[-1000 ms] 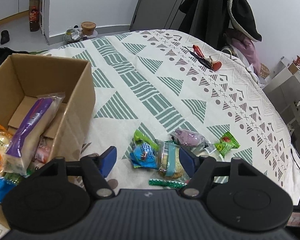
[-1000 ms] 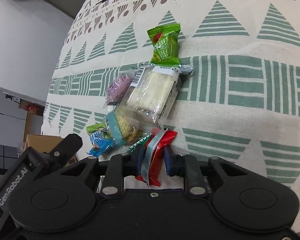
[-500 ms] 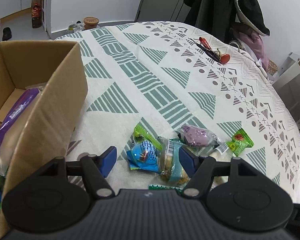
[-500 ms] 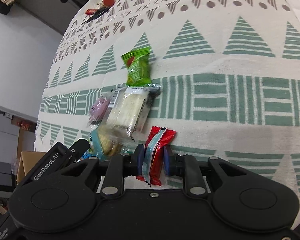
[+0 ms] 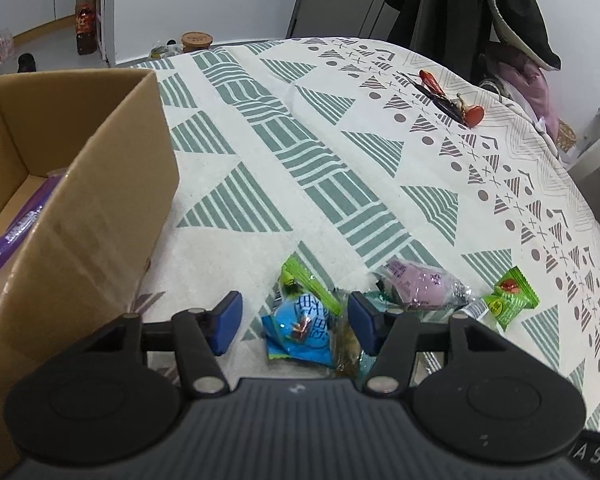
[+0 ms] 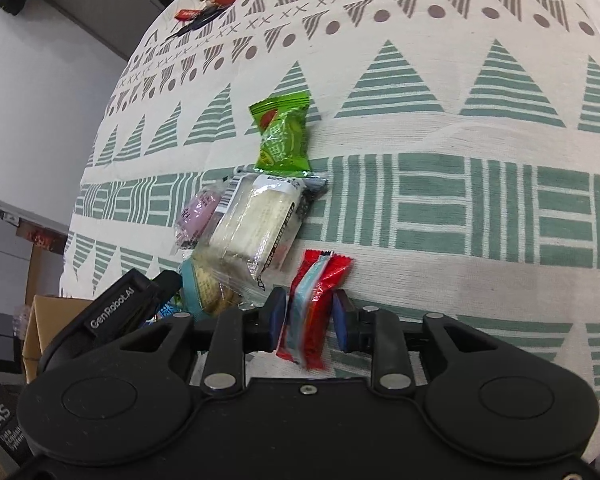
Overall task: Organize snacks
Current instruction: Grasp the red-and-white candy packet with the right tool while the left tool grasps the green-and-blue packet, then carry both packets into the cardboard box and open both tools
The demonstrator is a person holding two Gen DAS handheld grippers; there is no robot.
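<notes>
Your right hand-held gripper (image 6: 307, 317) pinches the slippery red packet (image 6: 314, 304) that could slide free, while your left hand-held gripper (image 5: 294, 317) gapes empty.

Even, bright indoor light; shadows soft. Strong fisheye bending at edges. Glare on clear wrappers. Red packet (image 6: 314, 308) blurred at its lower end.

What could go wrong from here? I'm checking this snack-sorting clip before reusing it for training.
The right gripper pinches the red and light-blue snack packet by its lower part only, so the glossy wrapper may slip out on the way to the brown cardboard box. The open left gripper straddles the blue snack packet, which lies against the clear-wrapped cookie pack; closing could catch both.
</notes>
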